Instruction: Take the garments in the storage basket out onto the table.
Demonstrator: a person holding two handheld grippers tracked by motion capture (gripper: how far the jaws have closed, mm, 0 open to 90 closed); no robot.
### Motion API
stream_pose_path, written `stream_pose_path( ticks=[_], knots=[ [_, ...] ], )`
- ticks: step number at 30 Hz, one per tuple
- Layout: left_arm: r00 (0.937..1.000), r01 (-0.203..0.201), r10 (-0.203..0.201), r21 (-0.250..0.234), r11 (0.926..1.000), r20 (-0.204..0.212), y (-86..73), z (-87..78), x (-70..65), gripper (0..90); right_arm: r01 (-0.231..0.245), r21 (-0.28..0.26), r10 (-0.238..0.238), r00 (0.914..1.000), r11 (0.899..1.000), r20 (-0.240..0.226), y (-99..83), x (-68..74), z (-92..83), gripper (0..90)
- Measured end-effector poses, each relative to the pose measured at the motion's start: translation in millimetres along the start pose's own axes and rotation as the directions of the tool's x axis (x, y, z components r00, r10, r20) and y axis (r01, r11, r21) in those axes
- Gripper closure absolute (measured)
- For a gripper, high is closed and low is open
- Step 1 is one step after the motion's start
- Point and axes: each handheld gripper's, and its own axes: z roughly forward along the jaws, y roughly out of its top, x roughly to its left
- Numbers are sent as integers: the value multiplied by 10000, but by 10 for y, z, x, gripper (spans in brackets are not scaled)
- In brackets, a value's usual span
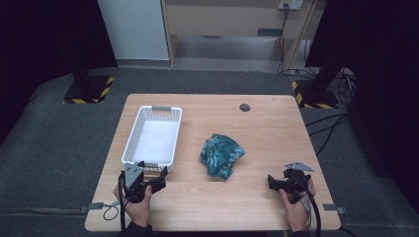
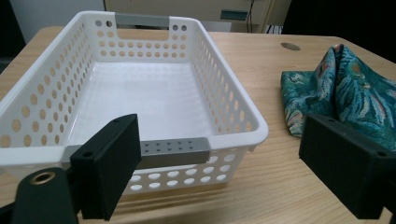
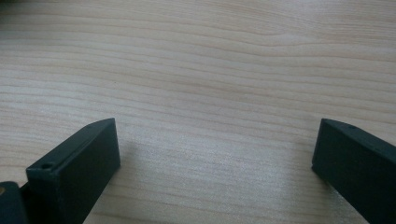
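Wooden table (image 1: 257, 197): basket (image 1: 152, 134) lengthwise, pointing away.

Bare wood is seen between the white basket (image 1: 152, 137) and the crumpled teal cloth (image 1: 221, 155); a lane is left there. The near edge of the table (image 1: 207, 197) is unobstructed between the left gripper (image 1: 148, 178) and the right gripper (image 1: 276, 181). The left gripper's jaws are spread wide just before the basket's near wall, which blocks straight travel. The right gripper's jaws are spread over bare wood. Free wood is seen behind the cloth, up to a small dark disc (image 1: 244, 107).
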Motion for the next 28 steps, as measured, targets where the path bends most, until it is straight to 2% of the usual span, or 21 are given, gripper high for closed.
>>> stream_pose_path(
  ticks=[28],
  knots=[
    [9998, 125, -119, 369, 9992, -147, -127, 29, 150, 111, 0, -2, 0, 10000, 10000, 0, 0, 0, 0, 9]
  ],
)
